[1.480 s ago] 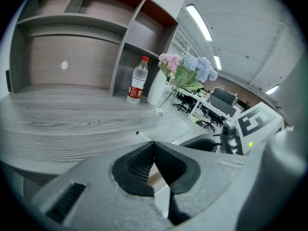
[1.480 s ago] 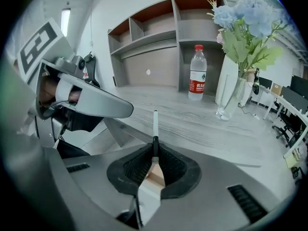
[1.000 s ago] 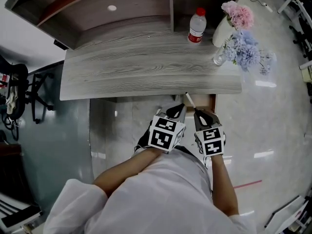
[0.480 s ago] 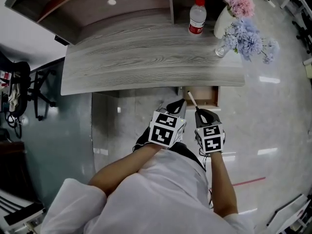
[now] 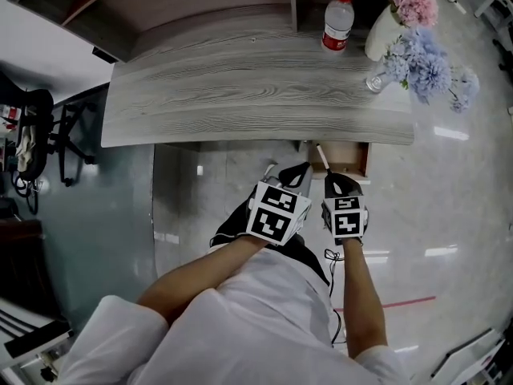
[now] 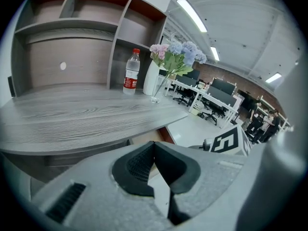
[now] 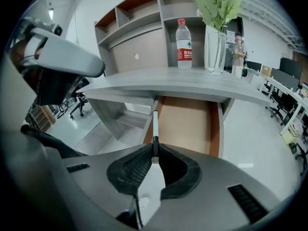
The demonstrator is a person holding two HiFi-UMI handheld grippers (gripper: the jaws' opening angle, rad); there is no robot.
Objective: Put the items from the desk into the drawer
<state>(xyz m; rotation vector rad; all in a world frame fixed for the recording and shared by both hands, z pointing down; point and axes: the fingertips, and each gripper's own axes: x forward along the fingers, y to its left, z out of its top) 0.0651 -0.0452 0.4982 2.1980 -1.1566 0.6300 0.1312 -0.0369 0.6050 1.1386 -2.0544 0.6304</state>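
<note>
1. desk (image 5: 240,95): grey, streaky wood grain.
2. drawer (image 7: 187,124): tan-brown inside, reddish side edge.
3. pen (image 7: 154,124): white barrel, black band at the jaws.
4. bottle (image 5: 337,18): clear, red cap, red label.
5. flowers (image 5: 429,58): pink and pale blue; vase (image 5: 381,34) white.
6. left gripper (image 6: 154,146), right gripper (image 7: 155,148): grey bodies, black ribbed pads, black-and-white square-marker cubes.
7. sleeve (image 5: 240,327): white.

Bottle (image 5: 337,20) beside vase (image 5: 381,35) on desk (image 5: 240,95)

A glossy pale floor (image 5: 457,207), grey wood-grain shelving (image 6: 72,32), black office chairs (image 6: 211,114), ceiling strip lights (image 6: 191,13).
</note>
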